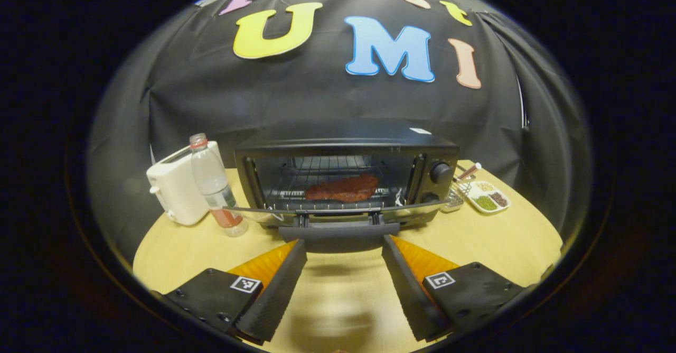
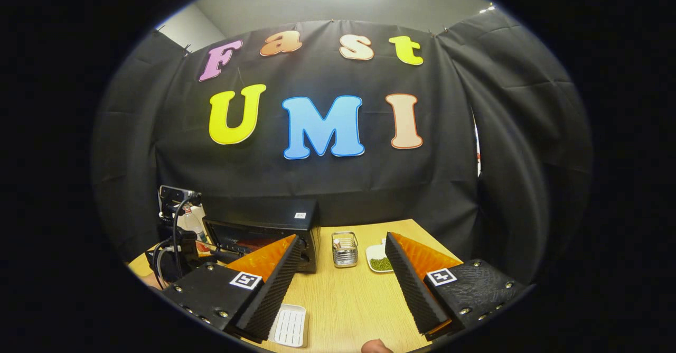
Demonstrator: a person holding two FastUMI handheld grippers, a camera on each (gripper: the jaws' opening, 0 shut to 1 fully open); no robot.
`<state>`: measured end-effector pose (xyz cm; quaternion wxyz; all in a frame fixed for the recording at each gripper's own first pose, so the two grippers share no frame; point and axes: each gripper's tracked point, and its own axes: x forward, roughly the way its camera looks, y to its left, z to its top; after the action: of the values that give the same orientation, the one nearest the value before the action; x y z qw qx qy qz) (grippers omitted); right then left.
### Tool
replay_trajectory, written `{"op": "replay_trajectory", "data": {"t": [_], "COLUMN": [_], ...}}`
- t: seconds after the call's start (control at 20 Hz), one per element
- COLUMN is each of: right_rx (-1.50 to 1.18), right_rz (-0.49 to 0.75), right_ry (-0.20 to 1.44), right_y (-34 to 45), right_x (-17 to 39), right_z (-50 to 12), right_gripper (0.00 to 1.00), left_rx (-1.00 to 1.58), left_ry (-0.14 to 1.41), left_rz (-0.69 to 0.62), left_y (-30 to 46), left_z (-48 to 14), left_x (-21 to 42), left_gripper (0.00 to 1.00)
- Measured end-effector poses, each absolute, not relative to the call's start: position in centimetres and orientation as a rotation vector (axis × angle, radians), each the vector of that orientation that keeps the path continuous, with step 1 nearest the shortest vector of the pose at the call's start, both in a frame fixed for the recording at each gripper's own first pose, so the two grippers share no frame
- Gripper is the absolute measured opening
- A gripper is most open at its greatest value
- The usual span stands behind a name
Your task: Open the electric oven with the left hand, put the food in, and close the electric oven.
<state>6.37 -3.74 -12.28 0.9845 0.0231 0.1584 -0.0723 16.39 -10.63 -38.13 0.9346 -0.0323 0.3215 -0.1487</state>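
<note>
Reddish-brown slab of food is sitting on the rack inside the black electric oven; its door is hanging down. Left gripper, fingers spread and empty, is facing the black door handle. Get under it, lift evenly until latched. Right gripper is idling, spread wide.

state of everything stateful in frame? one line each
oven door: open, folded down flat
steak: inside the oven, on the rack
water bottle: upright, capped, partly full
left gripper: open, at the door handle, holding nothing
right gripper: open, holding nothing
wire basket: upright on the table
</note>
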Motion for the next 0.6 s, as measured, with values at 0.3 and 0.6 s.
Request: {"op": "replay_trajectory", "data": {"t": [0.3,0.6], "right_rx": [0.026,0.025], "right_rz": [-0.159,-0.173], "right_ry": [0.319,0.296], "right_y": [-4.0,-3.7], "right_x": [6.3,6.6], "right_z": [-12.2,-11.8], "right_gripper": [0.98,0.98], "left_rx": [-0.067,-0.072], "left_ry": [0.586,0.457], "left_rz": [-0.316,-0.327], "left_y": [-10.9,-10.1], "left_z": [-36.2,-29.6], "left_x": [19.7,22.1], "left_gripper": [0.97,1.0]}}
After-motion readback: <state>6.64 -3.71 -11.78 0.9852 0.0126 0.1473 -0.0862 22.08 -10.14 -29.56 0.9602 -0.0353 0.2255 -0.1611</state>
